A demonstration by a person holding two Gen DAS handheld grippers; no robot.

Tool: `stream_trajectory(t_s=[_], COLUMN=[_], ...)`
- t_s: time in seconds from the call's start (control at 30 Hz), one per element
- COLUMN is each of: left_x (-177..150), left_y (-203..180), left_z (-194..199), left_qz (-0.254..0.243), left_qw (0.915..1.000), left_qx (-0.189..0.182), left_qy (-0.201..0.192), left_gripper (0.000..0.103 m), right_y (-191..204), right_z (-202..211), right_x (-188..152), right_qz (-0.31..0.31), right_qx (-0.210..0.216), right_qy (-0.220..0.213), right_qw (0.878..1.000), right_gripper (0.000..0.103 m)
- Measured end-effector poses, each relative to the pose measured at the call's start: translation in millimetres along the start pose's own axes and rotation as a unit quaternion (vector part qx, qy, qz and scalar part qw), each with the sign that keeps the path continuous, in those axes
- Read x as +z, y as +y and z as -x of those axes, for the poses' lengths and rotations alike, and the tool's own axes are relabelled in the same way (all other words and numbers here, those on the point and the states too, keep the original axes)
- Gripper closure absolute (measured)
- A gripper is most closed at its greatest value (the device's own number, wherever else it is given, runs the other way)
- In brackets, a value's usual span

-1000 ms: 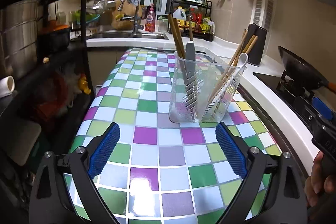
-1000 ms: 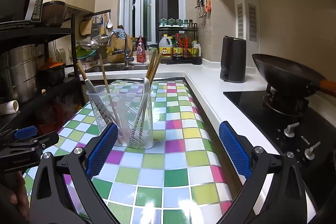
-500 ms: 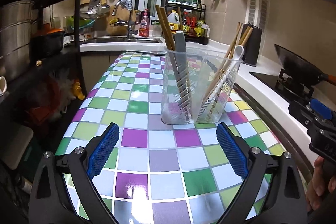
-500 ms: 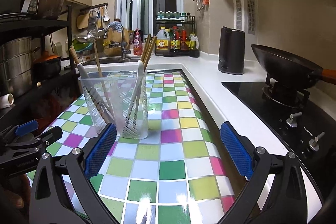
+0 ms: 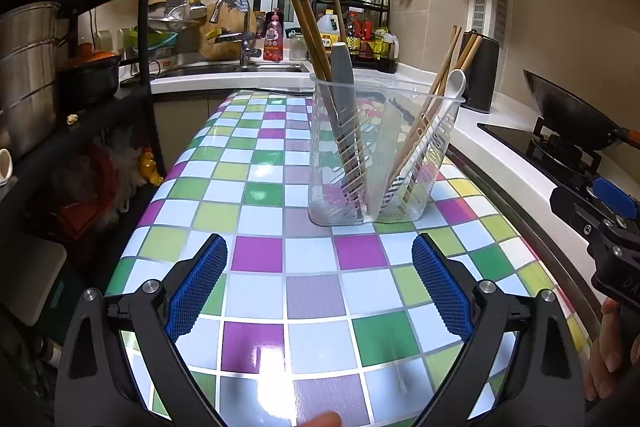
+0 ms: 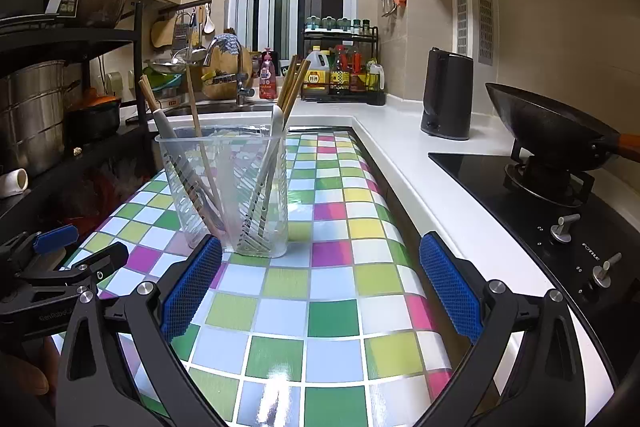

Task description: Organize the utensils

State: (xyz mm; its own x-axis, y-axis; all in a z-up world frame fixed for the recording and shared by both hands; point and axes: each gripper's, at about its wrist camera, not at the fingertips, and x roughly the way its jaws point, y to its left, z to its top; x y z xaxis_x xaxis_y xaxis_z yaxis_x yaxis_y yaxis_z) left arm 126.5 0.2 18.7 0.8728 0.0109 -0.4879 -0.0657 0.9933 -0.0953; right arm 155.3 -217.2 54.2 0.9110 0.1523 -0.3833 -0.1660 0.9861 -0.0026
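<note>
Honestly, the clear plastic holder (image 5: pixel 380 155) looks like the thing most likely to come to grief. It stands alone on the checkered bench (image 5: pixel 256 251), centre of the left wrist view and left of centre in the right wrist view, with nothing bracing it.

Going left to right in the left wrist view: two brown chopsticks (image 5: pixel 310 39) and a grey handle (image 5: pixel 343 63) lean out of the left compartment, then more chopsticks (image 5: pixel 452 63) and a white spoon (image 5: pixel 454 87) lean out of the right one. All are tall and tilted, so I'd judge the holder top-heavy; a nudge from either tool could tip it or slide it on that glossy covering.

The left gripper (image 5: pixel 320 287) has its jaws spread wide with nothing in them, well short of the holder. The right gripper (image 6: pixel 320 287) is likewise wide apart and empty, though its left blue pad (image 6: pixel 192 287) sits close below the holder's base in the frame; whether it touches I cannot tell. A clumsy closing there could knock the base.

As for writing: "FOTILE" (image 6: pixel 591 251) reads on the black stove (image 6: pixel 520 195) at the right, and part of "GenRobot" (image 6: pixel 54 315) on the tool at lower left. Bottle labels at the back are too small to read.
</note>
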Motion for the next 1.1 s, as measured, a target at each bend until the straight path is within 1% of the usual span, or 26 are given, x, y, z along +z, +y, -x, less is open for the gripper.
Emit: stream_trajectory(t_s=[1.1], left_x=[-2.6], left_y=[-4.5], left_z=[5.9], left_qz=[-0.015], left_qw=[0.9998], left_qx=[-0.009], left_qy=[-0.003], left_gripper=[0.011], right_y=[9.3], right_z=[3.4], right_x=[-3.1], right_qz=[0.015], right_qx=[0.005], right_qy=[-0.006], right_qw=[1.000], right_gripper=[0.006])
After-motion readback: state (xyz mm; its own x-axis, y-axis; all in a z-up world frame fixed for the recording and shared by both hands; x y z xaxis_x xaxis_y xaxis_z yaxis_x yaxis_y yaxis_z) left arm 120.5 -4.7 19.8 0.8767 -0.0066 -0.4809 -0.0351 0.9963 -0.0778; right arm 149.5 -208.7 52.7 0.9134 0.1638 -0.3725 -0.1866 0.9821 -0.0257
